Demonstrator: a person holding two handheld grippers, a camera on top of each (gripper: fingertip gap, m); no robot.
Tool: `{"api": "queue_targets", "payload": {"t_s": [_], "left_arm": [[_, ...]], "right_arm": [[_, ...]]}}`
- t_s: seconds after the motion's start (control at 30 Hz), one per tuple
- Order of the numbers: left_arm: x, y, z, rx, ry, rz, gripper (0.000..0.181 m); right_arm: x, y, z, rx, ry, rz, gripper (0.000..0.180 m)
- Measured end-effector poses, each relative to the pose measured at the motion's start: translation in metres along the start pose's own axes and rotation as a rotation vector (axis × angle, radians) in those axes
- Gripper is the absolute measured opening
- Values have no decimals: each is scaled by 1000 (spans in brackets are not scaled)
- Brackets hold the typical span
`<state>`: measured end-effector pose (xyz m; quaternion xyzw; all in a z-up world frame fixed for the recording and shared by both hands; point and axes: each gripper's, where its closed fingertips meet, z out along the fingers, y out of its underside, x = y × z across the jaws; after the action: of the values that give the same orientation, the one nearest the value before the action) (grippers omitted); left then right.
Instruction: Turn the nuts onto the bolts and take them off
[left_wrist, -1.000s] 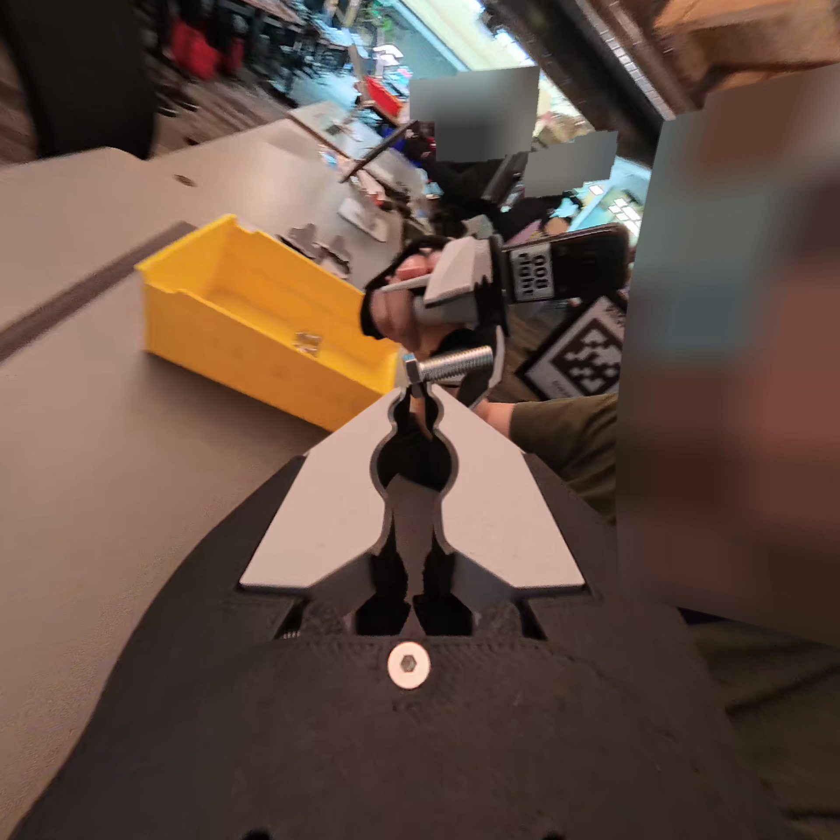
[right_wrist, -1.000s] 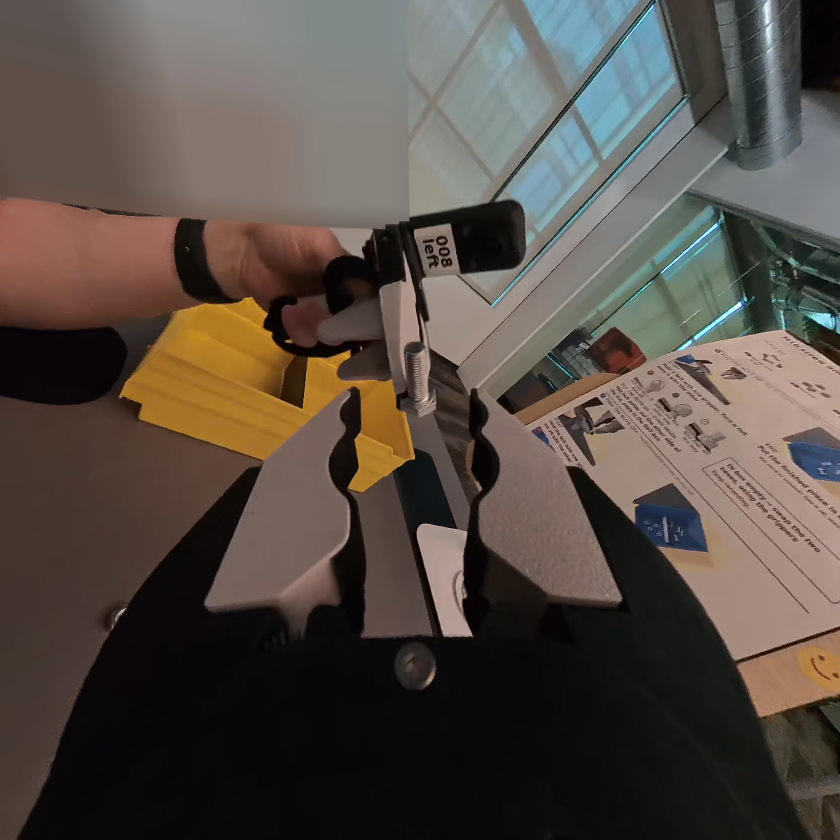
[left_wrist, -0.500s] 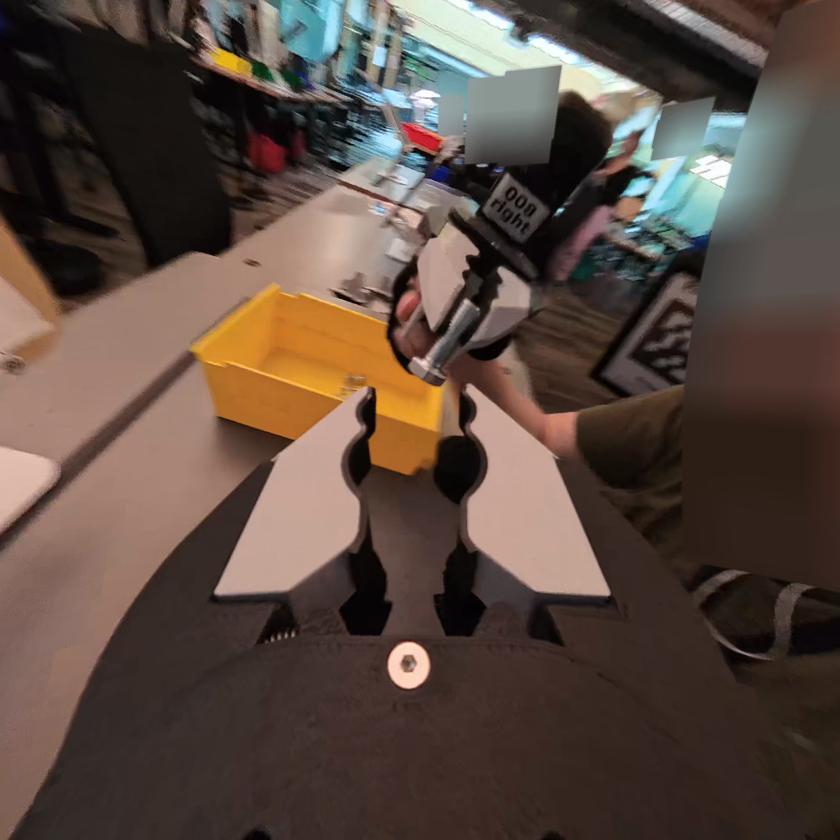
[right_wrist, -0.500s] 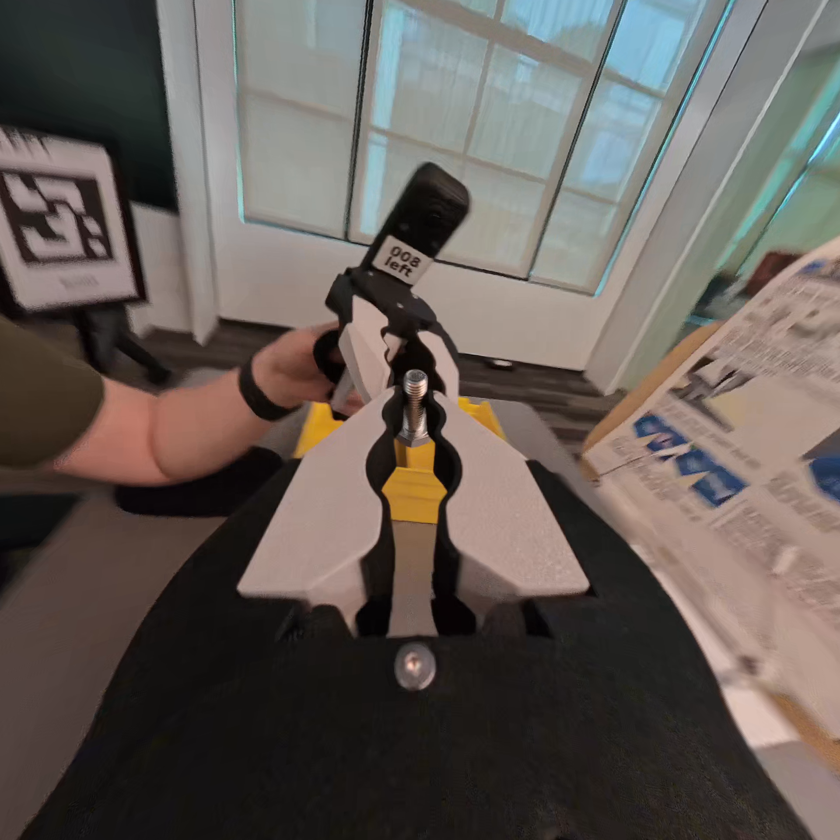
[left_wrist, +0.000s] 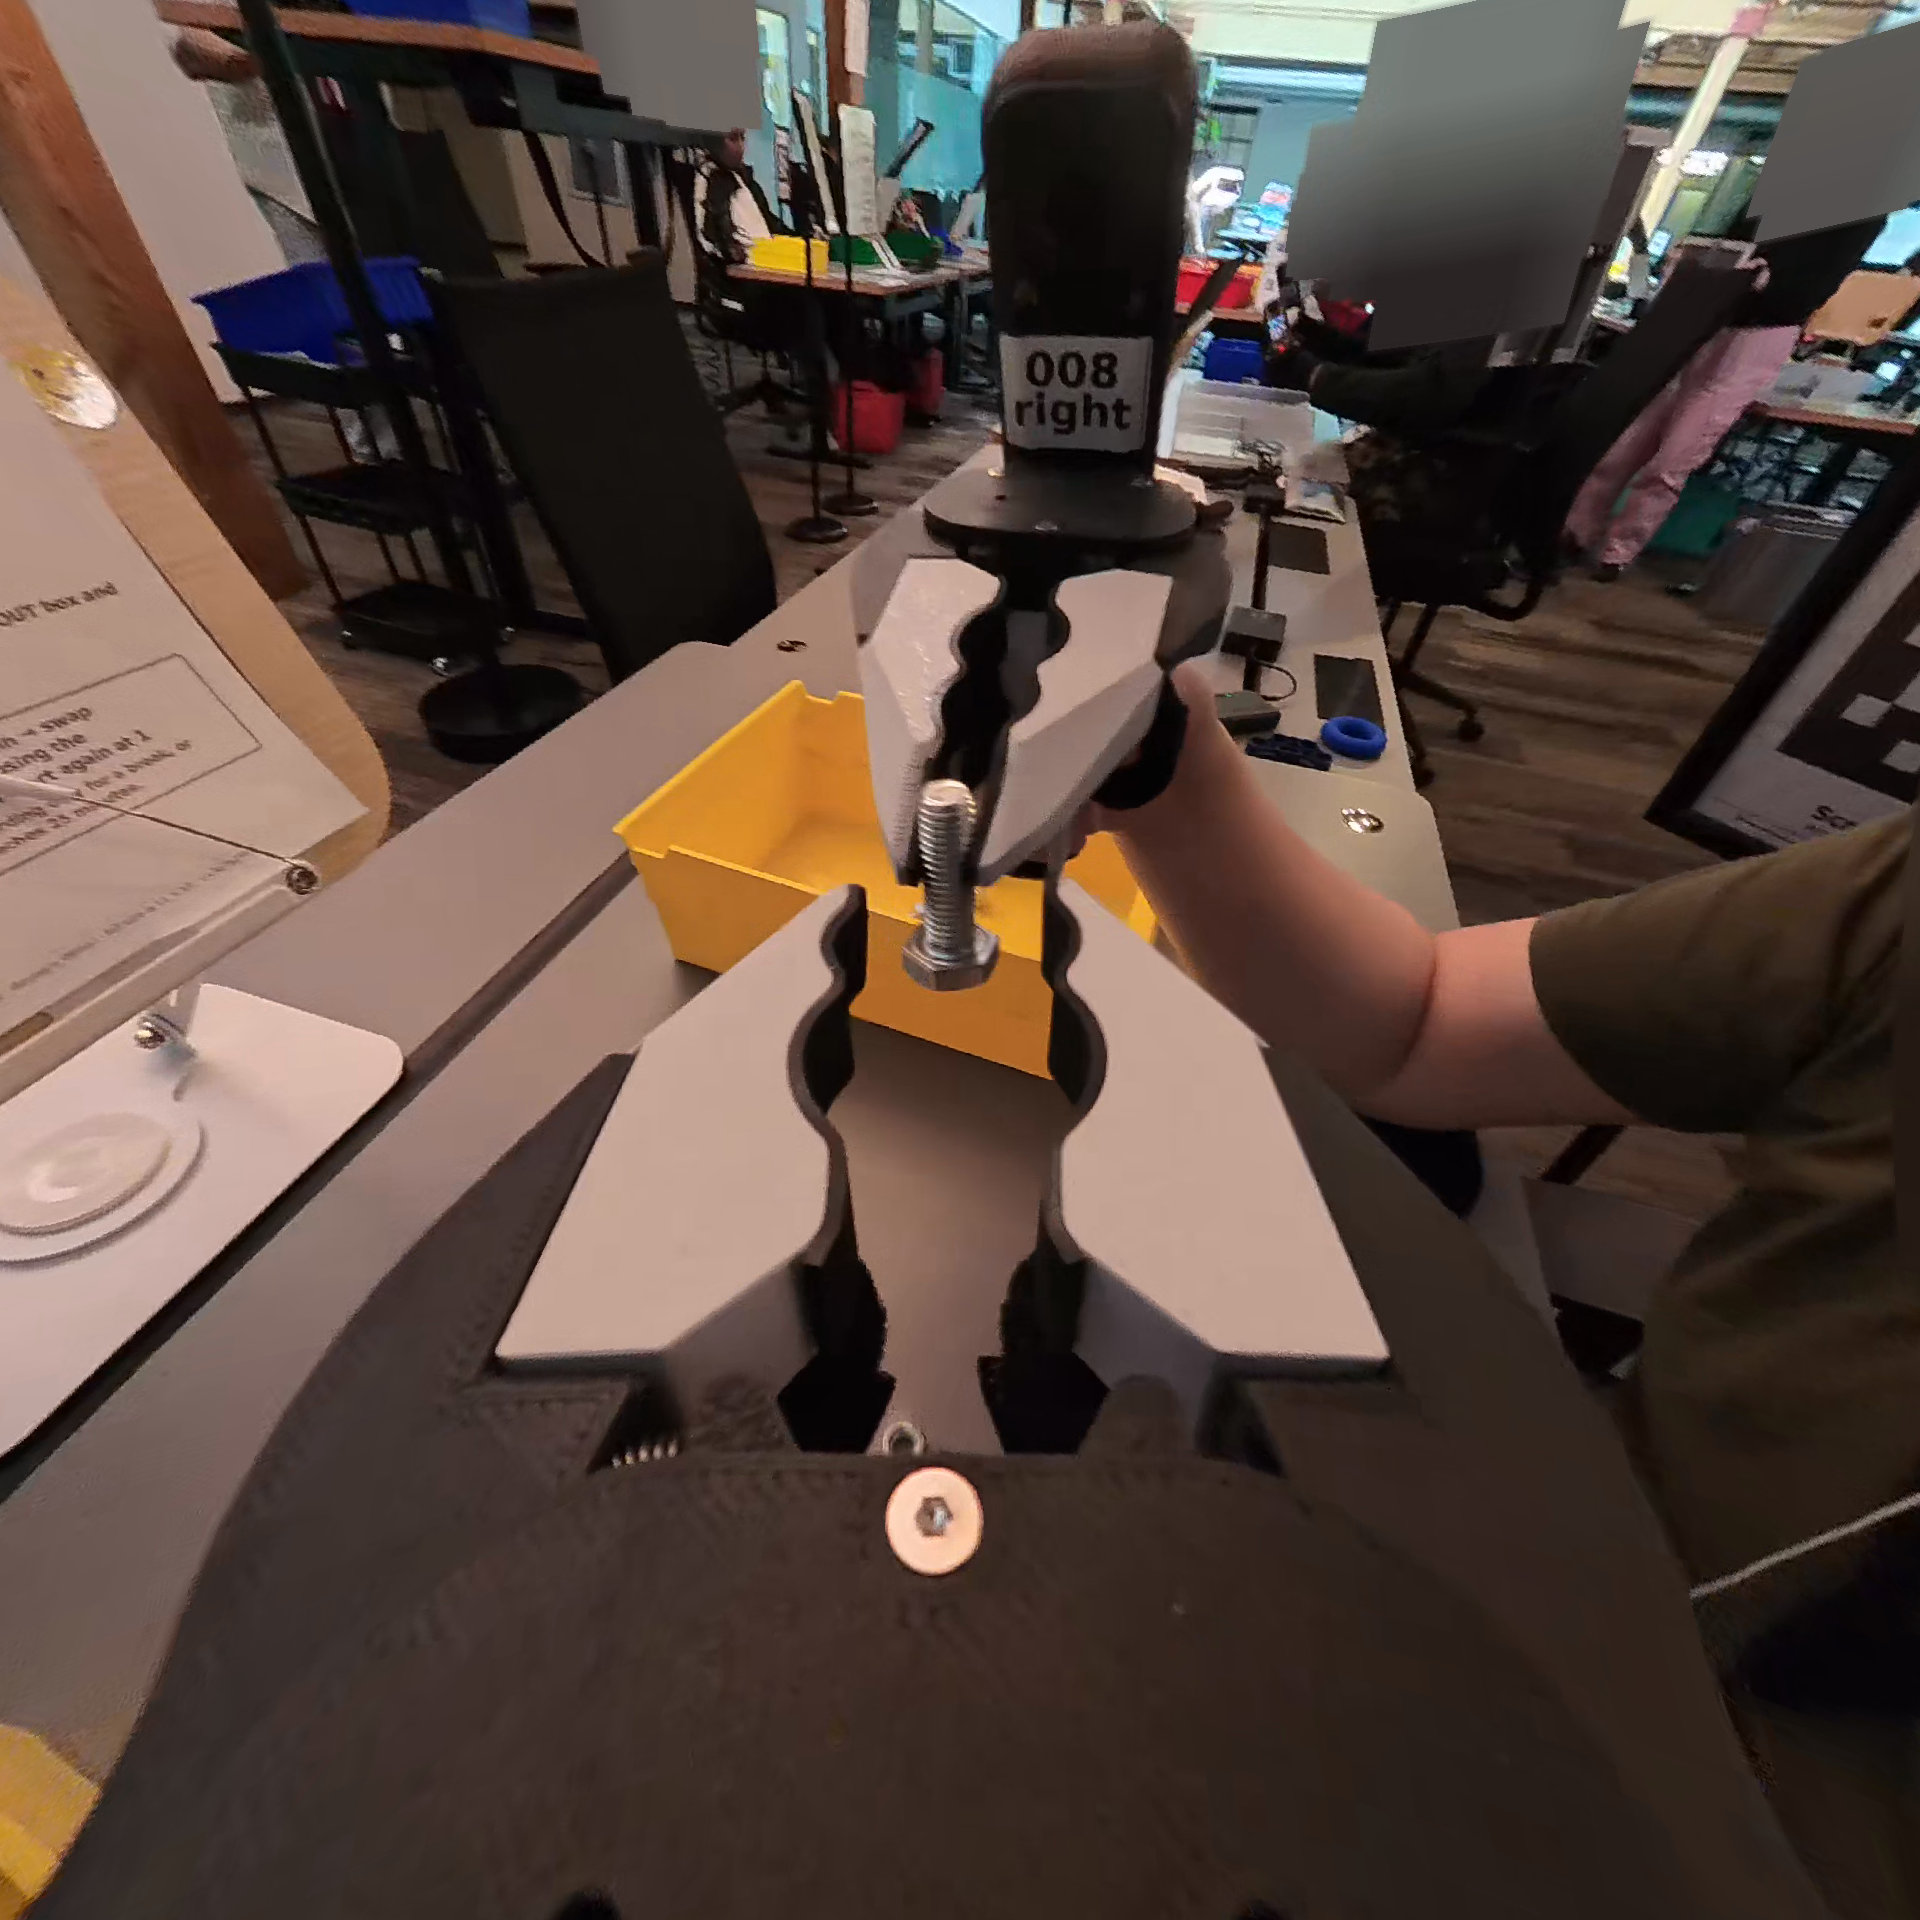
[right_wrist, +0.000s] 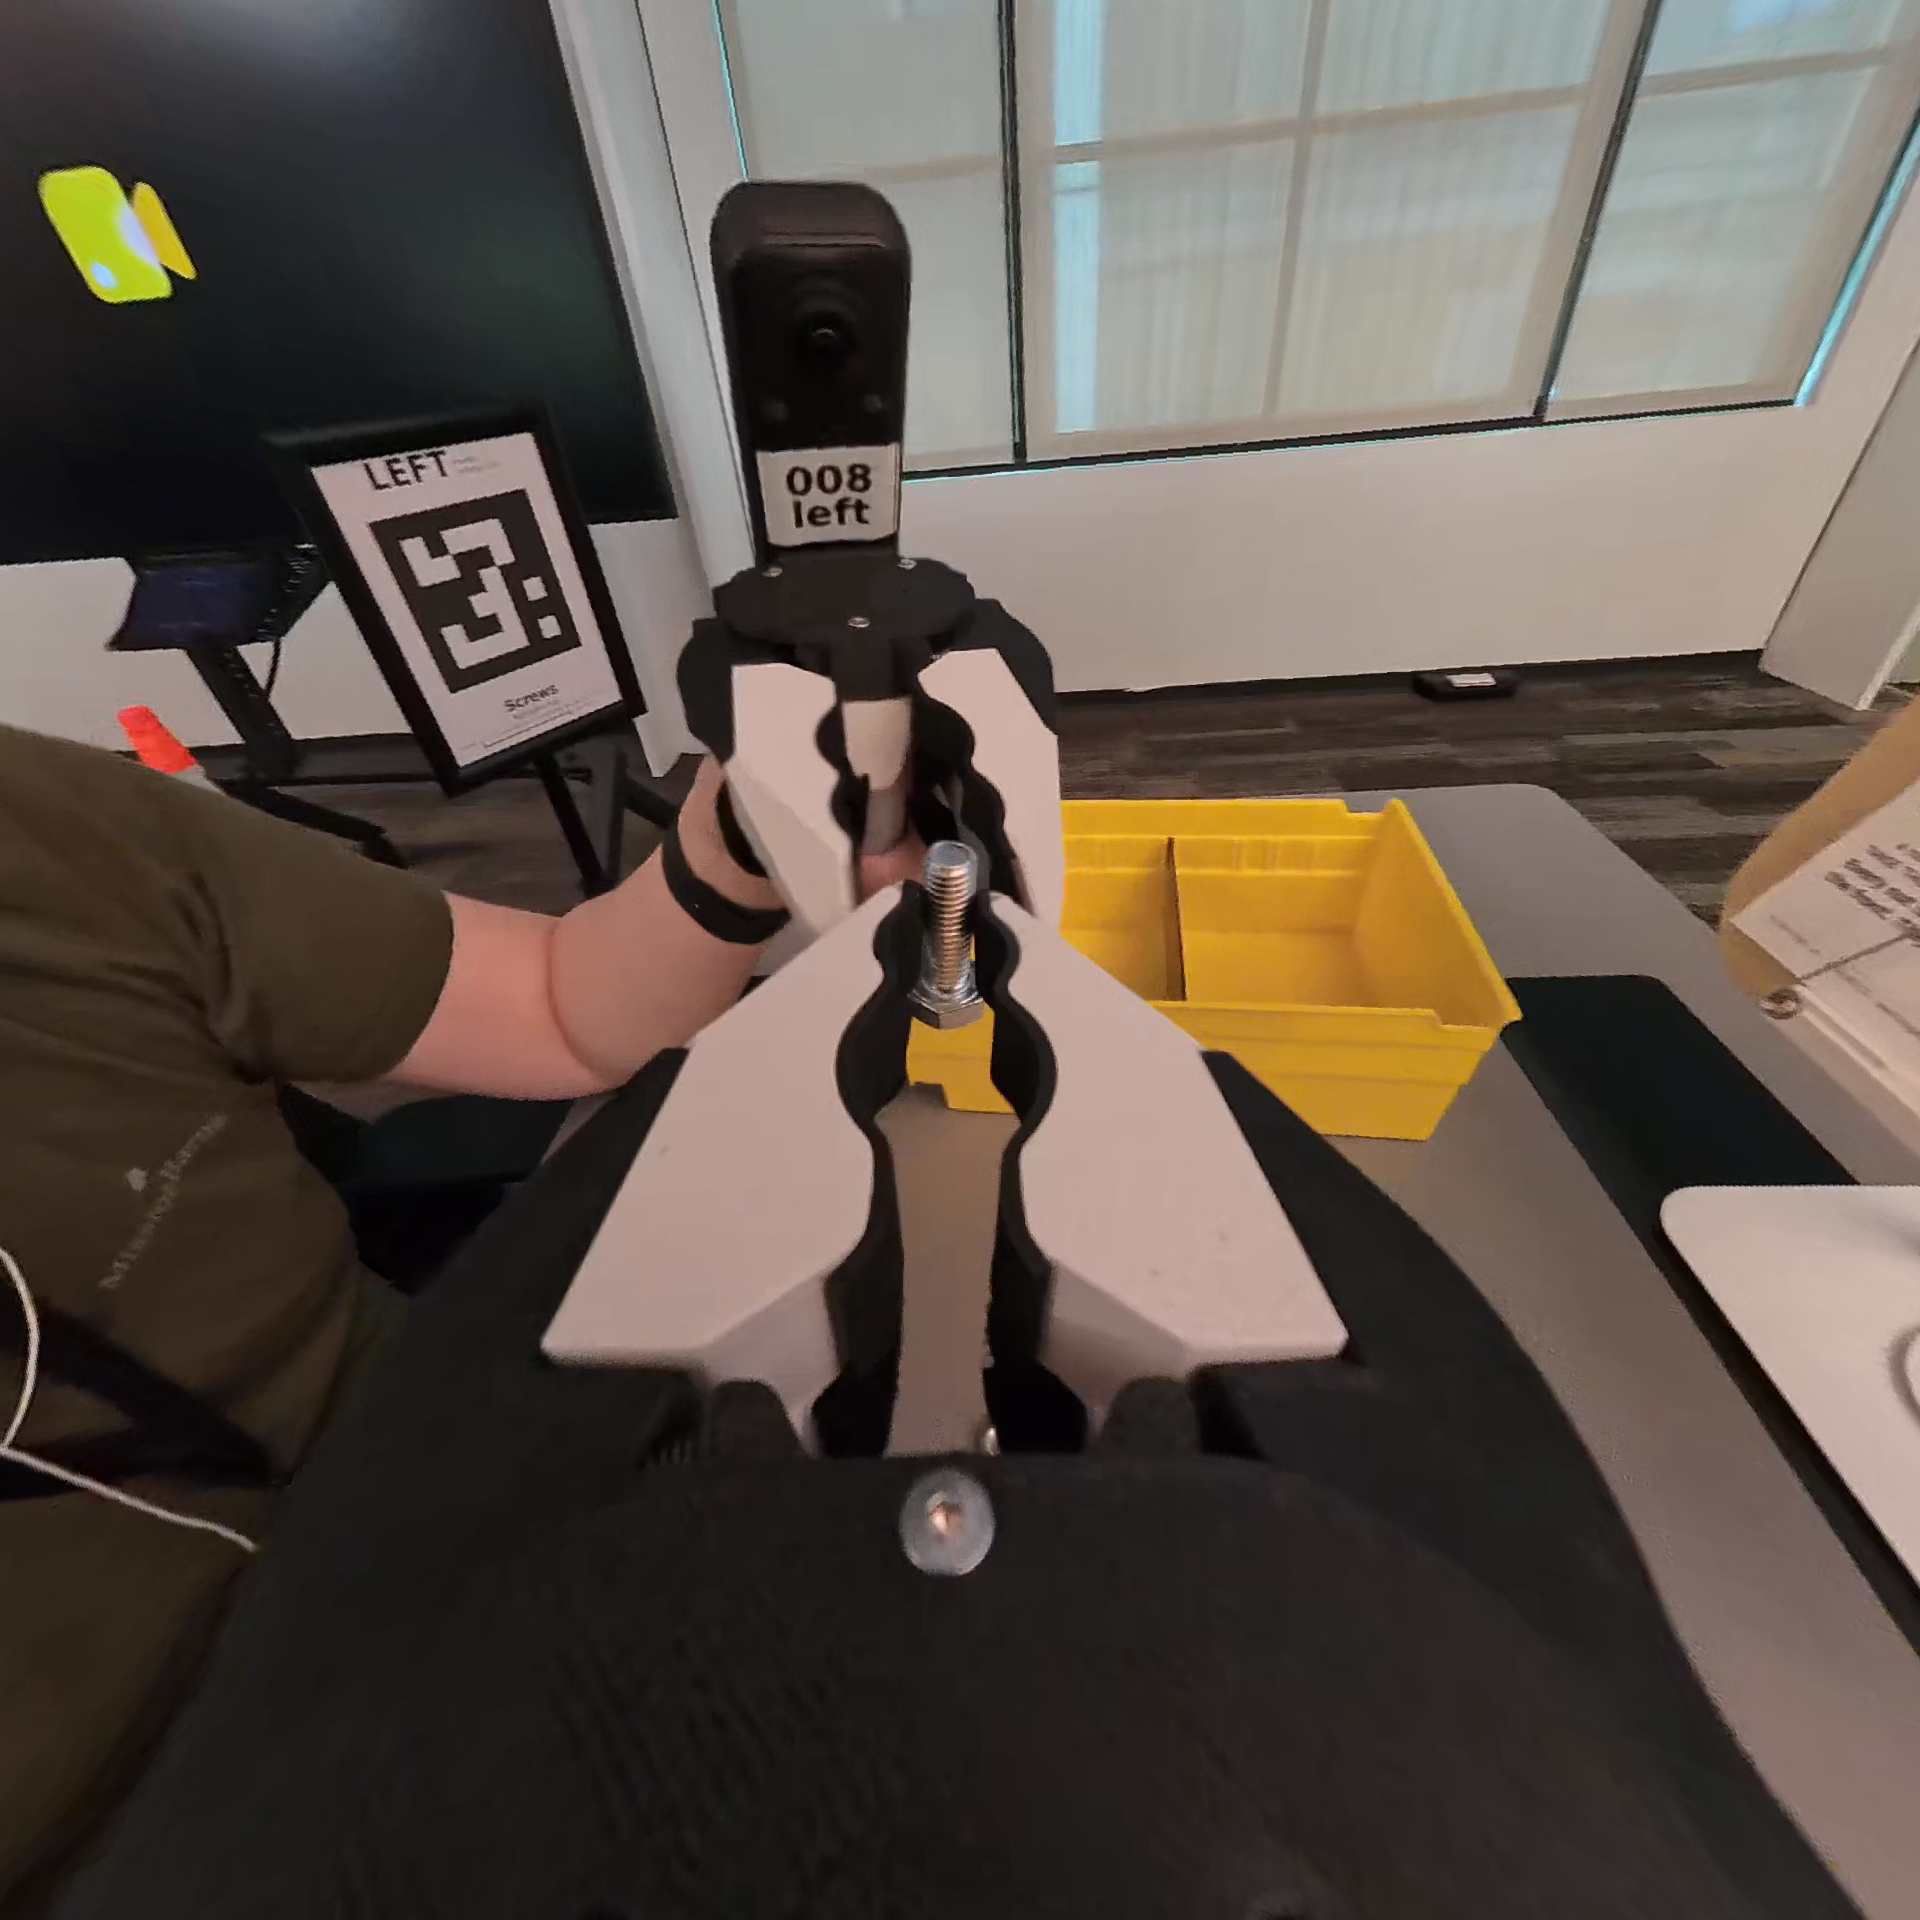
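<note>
A silver bolt (right_wrist: 945, 940) with a hex head at its lower end stands upright between the two grippers. My right gripper (right_wrist: 948, 899) is shut on the bolt's threaded shaft. In the left wrist view this gripper (left_wrist: 940, 873) points toward the camera with the bolt (left_wrist: 948, 904) hanging from its tips. My left gripper (left_wrist: 948, 912) is open, with its fingertips on either side of the bolt head and not touching it. It also shows in the right wrist view (right_wrist: 925, 868), just behind the bolt. I see no loose nut.
A yellow bin (left_wrist: 748, 831) stands on the grey table (left_wrist: 468, 935) behind the grippers; the right wrist view shows the bin's divider (right_wrist: 1174, 914). A sign stand's white base (left_wrist: 208, 1091) and its sheet (left_wrist: 104, 779) are to one side. The person's forearm (left_wrist: 1299, 997) reaches across. The grippers are tip to tip, or close to it.
The bolt passed from my left gripper to my right: the left opened, the right shut on the shaft. Both grippers swung round to face each other over the table.
</note>
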<state>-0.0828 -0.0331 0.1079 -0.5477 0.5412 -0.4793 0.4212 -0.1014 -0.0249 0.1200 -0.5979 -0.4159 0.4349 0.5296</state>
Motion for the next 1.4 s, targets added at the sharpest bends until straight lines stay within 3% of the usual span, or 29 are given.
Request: {"api": "queue_targets", "payload": {"t_s": [0.1, 0.2, 0.63, 0.77, 0.87, 1.0, 1.1, 1.17, 1.27, 1.4], "left_arm": [[2, 4, 1, 2, 14, -14, 15], [0, 8, 0, 0, 6, -5, 10], [5, 17, -13, 8, 117, -66, 9], [0, 12, -25, -12, 57, 20, 7], [-8, -3, -49, 32, -20, 86, 7], [-7, -31, -94, 154, -63, 107, 7], [-3, -46, -119, 225, -74, 114, 7], [0, -53, -130, 267, -88, 148, 8], [4, -59, -136, 296, -105, 196, 8], [8, -61, -134, 308, -83, 181, 8]], "right_arm": [[-2, -1, 3, 11, -16, 35, 7], [-1, 2, 6, 9, -37, 70, 7], [-6, 4, 20, 17, -51, 11, 8], [-11, -24, 5, 175, -4, -139, 30], [-14, 9, 1, -51, -11, -246, 34], [5, 120, 9, -643, 9, -340, 35], [19, 187, 18, -942, 4, -341, 34], [18, 218, 23, -1065, -34, -269, 31], [21, 249, 21, -1187, -73, -342, 32], [18, 261, 35, -1200, -56, -222, 34]]}}
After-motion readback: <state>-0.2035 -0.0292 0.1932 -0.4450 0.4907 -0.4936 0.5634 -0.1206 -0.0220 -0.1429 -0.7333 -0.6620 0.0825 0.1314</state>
